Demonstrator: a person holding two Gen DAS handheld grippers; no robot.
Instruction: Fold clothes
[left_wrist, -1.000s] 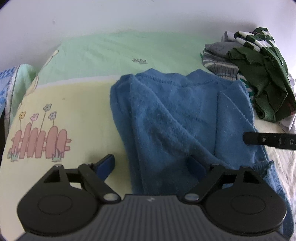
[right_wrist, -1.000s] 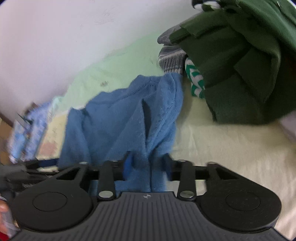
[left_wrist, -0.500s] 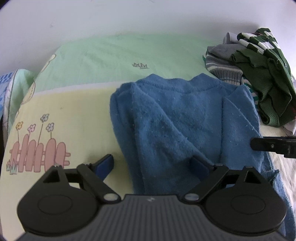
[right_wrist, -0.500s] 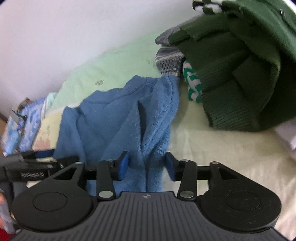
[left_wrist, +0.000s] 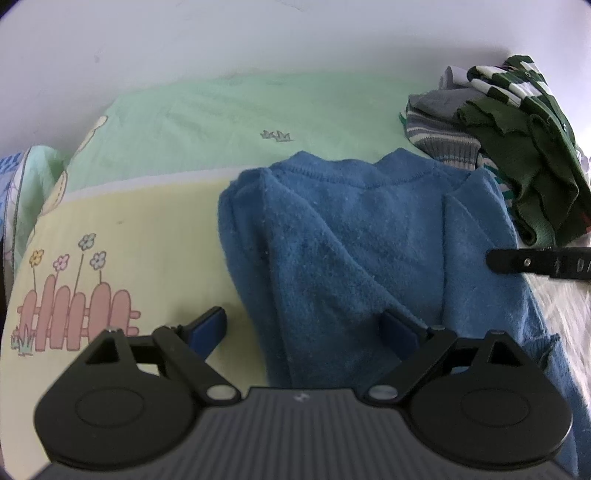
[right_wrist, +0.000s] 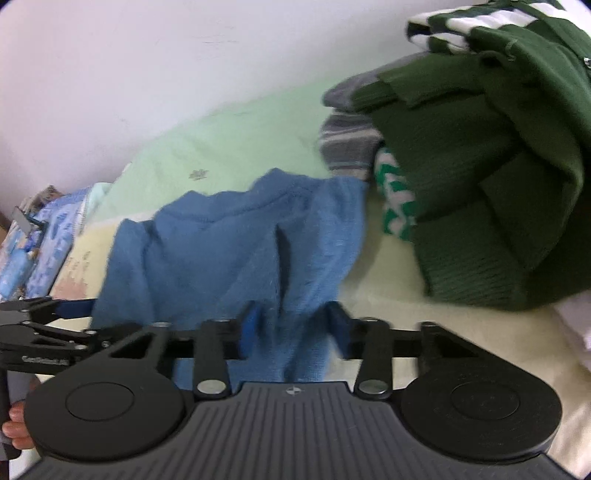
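So the blue sweater (left_wrist: 354, 236) is lying flat on the bed (left_wrist: 155, 206), on a sheet printed with a pink fence and flowers, and both sleeves look folded in over the body. The left hand-held gripper (left_wrist: 308, 326) is spread wide open just above the sweater's lower left part, one blue pad over the bare sheet and the other over the fabric, holding nothing. The right hand-held gripper (right_wrist: 293, 326) sits at the sweater's right-hand edge with its jaws partly open, and a strip of the blue knit runs down between the two pads; they don't look pinched onto it, though that view is a bit blurry. In the left wrist view only a black finger of it pokes in from the right edge. Off to the right, touching the sweater's shoulder, there's a messy pile of clothes (right_wrist: 480, 147): dark green knit on top, grey striped stuff and something green-and-white under it.
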